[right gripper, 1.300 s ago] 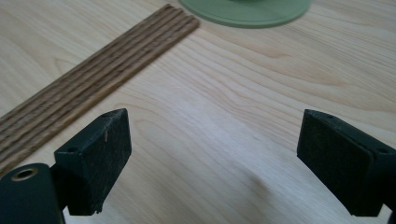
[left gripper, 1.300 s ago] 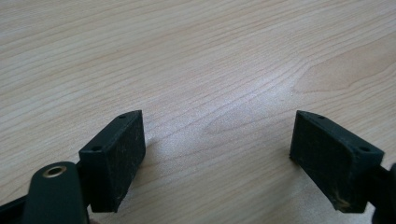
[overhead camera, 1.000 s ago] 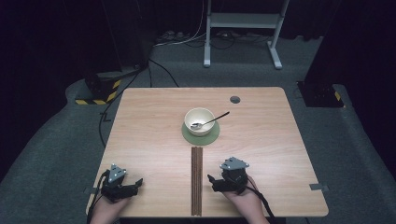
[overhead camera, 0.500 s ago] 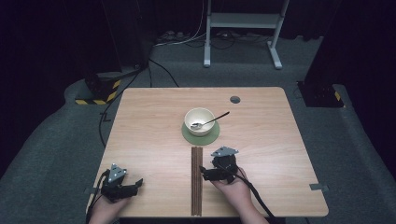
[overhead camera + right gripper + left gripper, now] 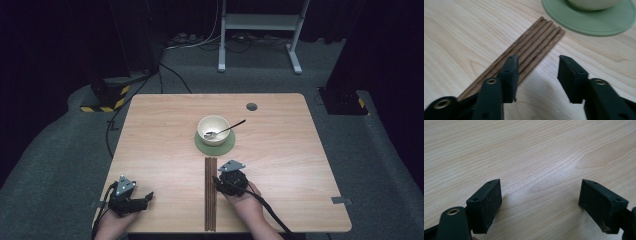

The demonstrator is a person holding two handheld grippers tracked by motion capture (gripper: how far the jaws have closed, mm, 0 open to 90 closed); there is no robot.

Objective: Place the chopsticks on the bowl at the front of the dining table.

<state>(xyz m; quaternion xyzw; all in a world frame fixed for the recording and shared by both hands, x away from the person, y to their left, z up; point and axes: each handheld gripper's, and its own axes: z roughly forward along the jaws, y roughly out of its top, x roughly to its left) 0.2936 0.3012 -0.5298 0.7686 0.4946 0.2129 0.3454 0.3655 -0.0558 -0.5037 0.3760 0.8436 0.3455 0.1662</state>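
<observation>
Closing just now with nothing between its matte black jaws, the right claw [image 5: 537, 75] hovers spread beside ribbed brown wooden sticks [image 5: 529, 53] lying flat on the pale woodgrain surface [image 5: 456, 40]; the left claw [image 5: 540, 202] gapes wide.

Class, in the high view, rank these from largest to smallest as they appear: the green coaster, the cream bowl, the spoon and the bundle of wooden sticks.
1. Bundle of wooden sticks, longest by far.
2. Green coaster.
3. Cream bowl, slightly narrower than the coaster.
4. Spoon, about as long as the bowl is wide, but thinnest.
</observation>
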